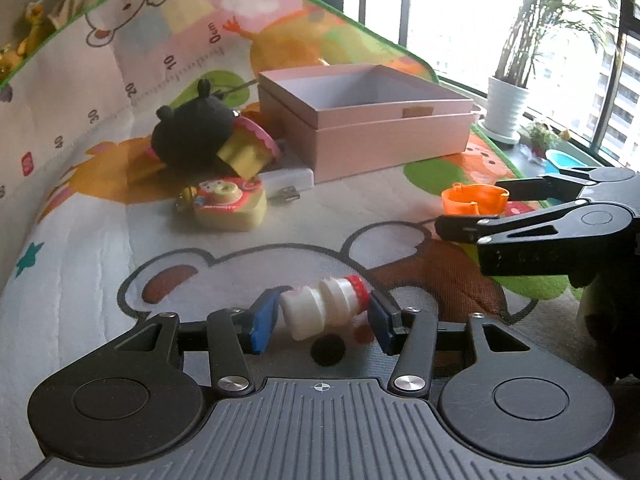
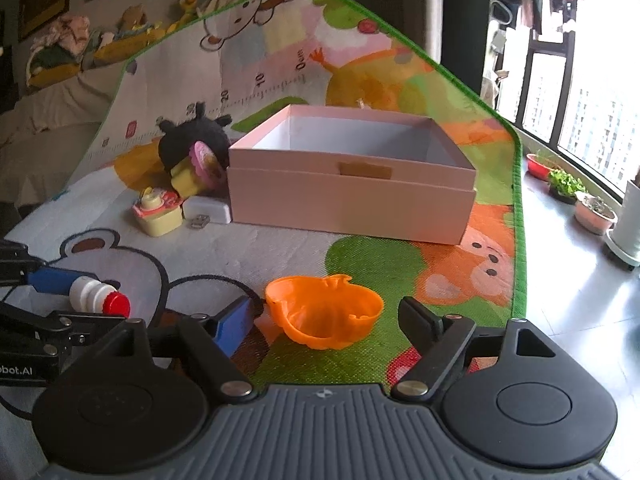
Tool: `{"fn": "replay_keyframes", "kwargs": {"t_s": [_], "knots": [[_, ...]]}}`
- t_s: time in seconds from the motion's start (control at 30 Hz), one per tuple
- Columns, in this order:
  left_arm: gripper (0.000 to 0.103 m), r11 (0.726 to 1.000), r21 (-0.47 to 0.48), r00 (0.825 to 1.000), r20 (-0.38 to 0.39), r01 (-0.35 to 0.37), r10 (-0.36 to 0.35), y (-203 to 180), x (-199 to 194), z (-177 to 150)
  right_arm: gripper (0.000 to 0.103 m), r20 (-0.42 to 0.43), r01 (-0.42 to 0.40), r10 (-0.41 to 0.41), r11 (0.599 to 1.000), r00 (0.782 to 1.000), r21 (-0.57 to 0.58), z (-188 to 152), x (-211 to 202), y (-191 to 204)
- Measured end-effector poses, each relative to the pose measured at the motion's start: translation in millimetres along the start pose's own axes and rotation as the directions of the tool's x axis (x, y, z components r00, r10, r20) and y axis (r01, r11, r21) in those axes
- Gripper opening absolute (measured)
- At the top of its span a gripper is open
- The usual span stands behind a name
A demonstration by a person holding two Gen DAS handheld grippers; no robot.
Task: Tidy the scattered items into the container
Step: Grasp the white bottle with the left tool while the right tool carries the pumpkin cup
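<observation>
A small white bottle (image 1: 324,312) with a red cap lies on its side between the blue pads (image 1: 262,322) of the left tool (image 1: 320,318), on a cartoon-printed play mat (image 1: 100,260) spread over the floor. The pads stand at the bottle's base and cap; whether they press it or only bracket it cannot be told from either view. The right tool (image 2: 328,320) is spread wide around an orange apple-shaped cup (image 2: 324,312), which sits open side up on the mat, its fingers clear of the rim on both sides.

Beyond both tools stands the pink box (image 2: 352,200), its lid off and its white inside showing nothing from these angles. Just left of the box, 4 more items cluster together: a black plush toy (image 1: 192,132), a yellow toy cupcake with pink trim (image 1: 248,152) leaning against the plush, a yellow and red toy camera (image 1: 226,204) nearer the tools, and a white charger block (image 1: 288,178) touching the box's front corner. Potted plants (image 2: 592,204) line the windowsill at right, well apart from the mat.
</observation>
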State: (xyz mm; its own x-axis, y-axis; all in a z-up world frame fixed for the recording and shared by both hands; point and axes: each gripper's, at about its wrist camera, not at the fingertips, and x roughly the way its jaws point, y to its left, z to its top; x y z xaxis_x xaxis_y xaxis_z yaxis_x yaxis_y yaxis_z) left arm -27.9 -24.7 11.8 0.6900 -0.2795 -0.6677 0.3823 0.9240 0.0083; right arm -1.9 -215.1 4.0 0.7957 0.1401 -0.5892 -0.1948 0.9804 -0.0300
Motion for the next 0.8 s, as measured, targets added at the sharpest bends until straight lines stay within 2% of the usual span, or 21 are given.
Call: {"fn": "replay_keyframes", "kwargs": {"t_s": [0.07,0.13,0.3,0.53,0.67,0.8], "knots": [[0.056,1.000,-0.002,1.000,-0.001,-0.010,0.010,0,2,1,0.072,-0.015,-0.008,0.008,1.000,1.000,-0.004,1,3,1],[0.056,1.000,-0.008,1.000,0.000,-0.019,0.019,0,3,1,0.056,-0.024,-0.010,0.010,1.000,1.000,0.004,0,4,-1],[0.053,0.999,0.037,1.000,0.007,-0.029,0.029,-8,-4,3,0.056,0.001,0.000,-0.001,1.000,1.000,0.025,-2,-5,-4],[0.053,0.994,0.112,0.999,0.043,-0.002,-0.003,-22,-22,10,0.056,-0.019,-0.061,0.060,0.998,0.998,-0.032,-3,-29,-6],[0.053,0.989,0.149,0.996,0.087,0.022,-0.035,-28,-28,30,0.056,-0.014,-0.078,0.077,0.996,0.997,-0.051,5,-42,-15],[0.053,0.986,0.168,0.986,0.161,0.019,-0.046,-26,-20,67,0.056,0.036,-0.057,0.060,0.996,0.998,-0.071,26,-46,-26]]}}
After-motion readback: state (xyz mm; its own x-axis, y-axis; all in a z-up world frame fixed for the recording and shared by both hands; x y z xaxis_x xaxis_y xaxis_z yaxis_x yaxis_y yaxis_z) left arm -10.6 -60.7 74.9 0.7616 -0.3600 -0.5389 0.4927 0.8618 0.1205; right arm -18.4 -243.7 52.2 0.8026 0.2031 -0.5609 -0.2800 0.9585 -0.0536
